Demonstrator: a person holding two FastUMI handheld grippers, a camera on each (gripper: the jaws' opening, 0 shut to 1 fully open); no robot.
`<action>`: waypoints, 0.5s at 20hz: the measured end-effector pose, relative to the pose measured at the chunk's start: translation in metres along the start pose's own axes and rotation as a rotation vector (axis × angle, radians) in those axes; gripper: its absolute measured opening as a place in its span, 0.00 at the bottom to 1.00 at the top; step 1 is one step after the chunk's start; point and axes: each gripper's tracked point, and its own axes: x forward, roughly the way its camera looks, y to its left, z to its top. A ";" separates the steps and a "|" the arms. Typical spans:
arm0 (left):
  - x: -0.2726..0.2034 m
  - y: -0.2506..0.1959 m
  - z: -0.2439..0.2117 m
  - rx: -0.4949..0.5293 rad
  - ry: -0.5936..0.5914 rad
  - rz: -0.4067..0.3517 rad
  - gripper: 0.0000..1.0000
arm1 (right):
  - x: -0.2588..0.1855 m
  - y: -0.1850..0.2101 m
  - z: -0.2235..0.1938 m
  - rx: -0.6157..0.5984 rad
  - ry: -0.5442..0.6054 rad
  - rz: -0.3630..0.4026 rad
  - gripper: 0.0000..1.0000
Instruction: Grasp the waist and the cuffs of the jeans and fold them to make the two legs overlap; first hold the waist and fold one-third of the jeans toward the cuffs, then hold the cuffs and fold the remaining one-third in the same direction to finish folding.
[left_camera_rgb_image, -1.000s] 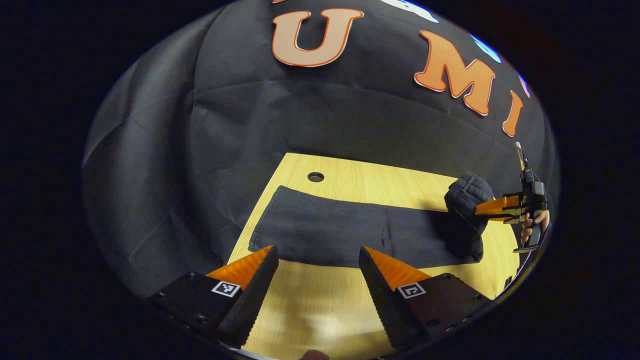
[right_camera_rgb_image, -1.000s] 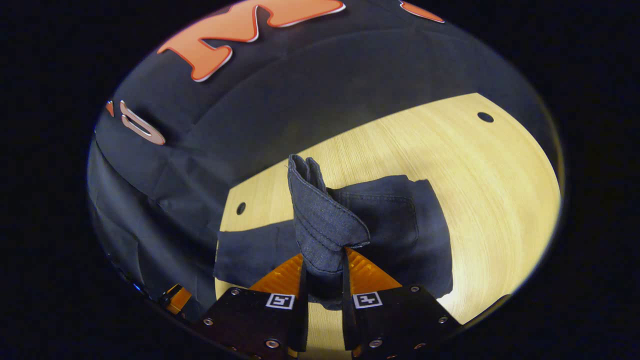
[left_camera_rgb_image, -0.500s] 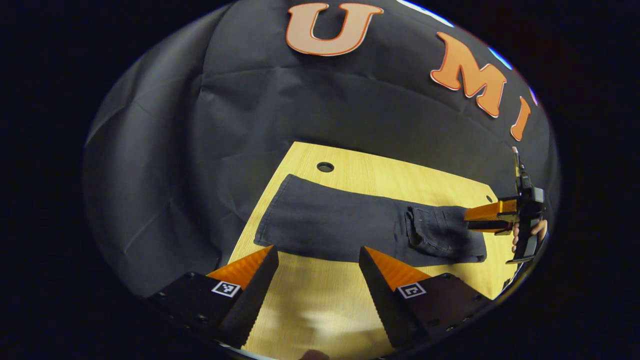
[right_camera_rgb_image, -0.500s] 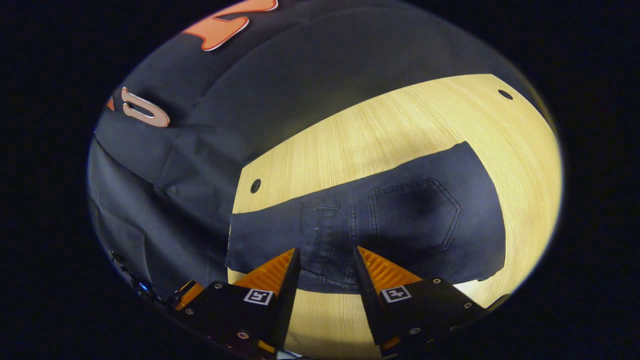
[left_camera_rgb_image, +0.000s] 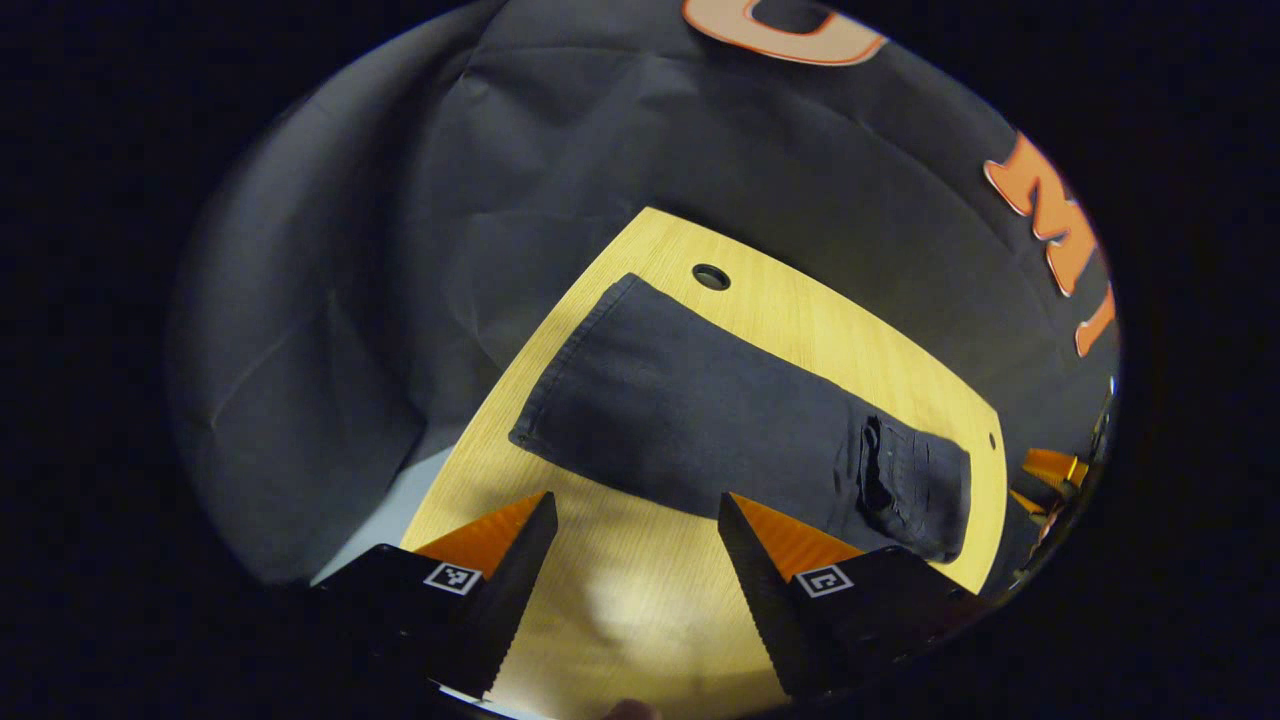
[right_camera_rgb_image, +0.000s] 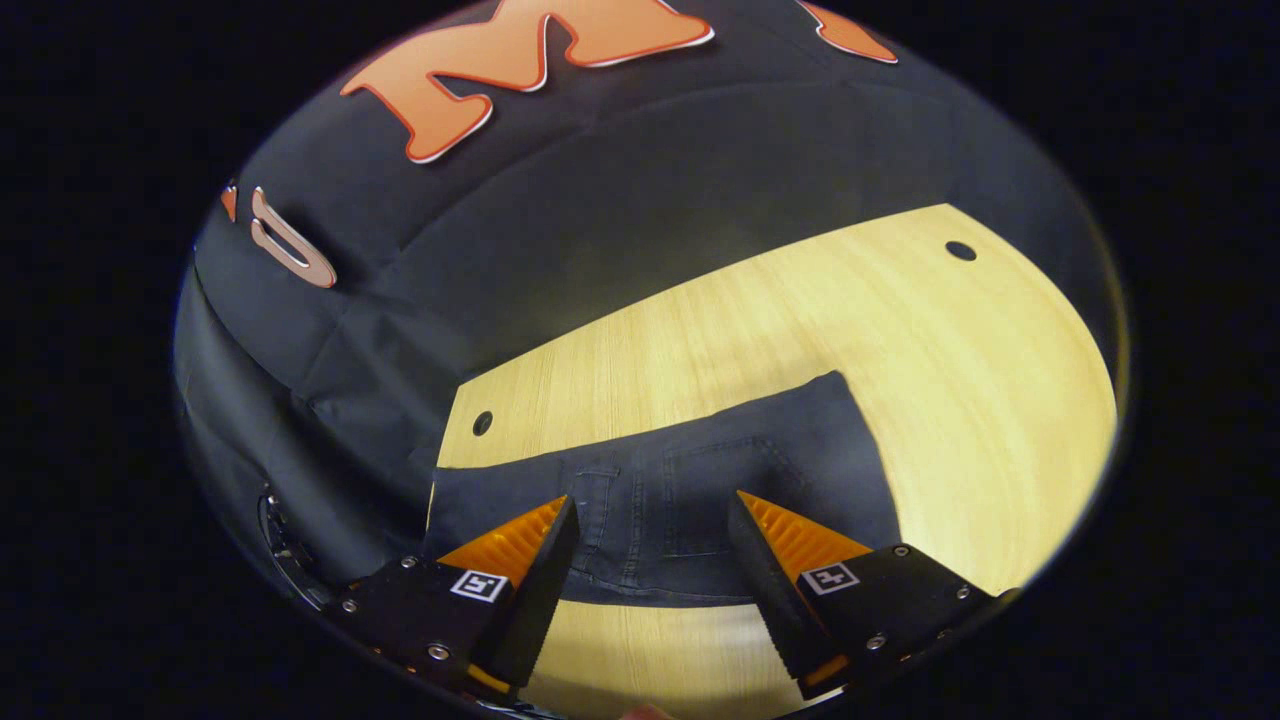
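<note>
Dark blue jeans lie flat on the wooden table, legs overlapped. The waist part is folded over at the right end, and the cuffs lie at the left end. My left gripper is open, hovering just short of the jeans' near edge with nothing between its fingers. In the right gripper view the folded waist part, with its back pocket showing, lies just beyond my right gripper, which is open and holds nothing. In the left gripper view an orange bit of the right gripper shows at the far right.
The table has round cable holes near its corners. Black cloth walls surround the table on the far sides. Bare wood stretches to the right of the jeans in the right gripper view.
My right gripper opened, laid the waist part down flat over the legs, and drew back. My left gripper tilted and shifted, staying open, so the jeans now run diagonally in its view.
</note>
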 end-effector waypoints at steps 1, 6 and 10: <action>0.005 0.005 0.003 -0.033 0.018 0.000 0.98 | -0.007 -0.004 0.004 -0.006 -0.020 -0.010 0.93; 0.017 0.039 0.013 -0.210 0.099 0.043 0.98 | -0.041 -0.021 0.012 -0.016 -0.089 -0.053 0.96; 0.028 0.061 0.025 -0.314 0.165 0.105 0.98 | -0.063 -0.029 0.010 -0.011 -0.119 -0.070 0.96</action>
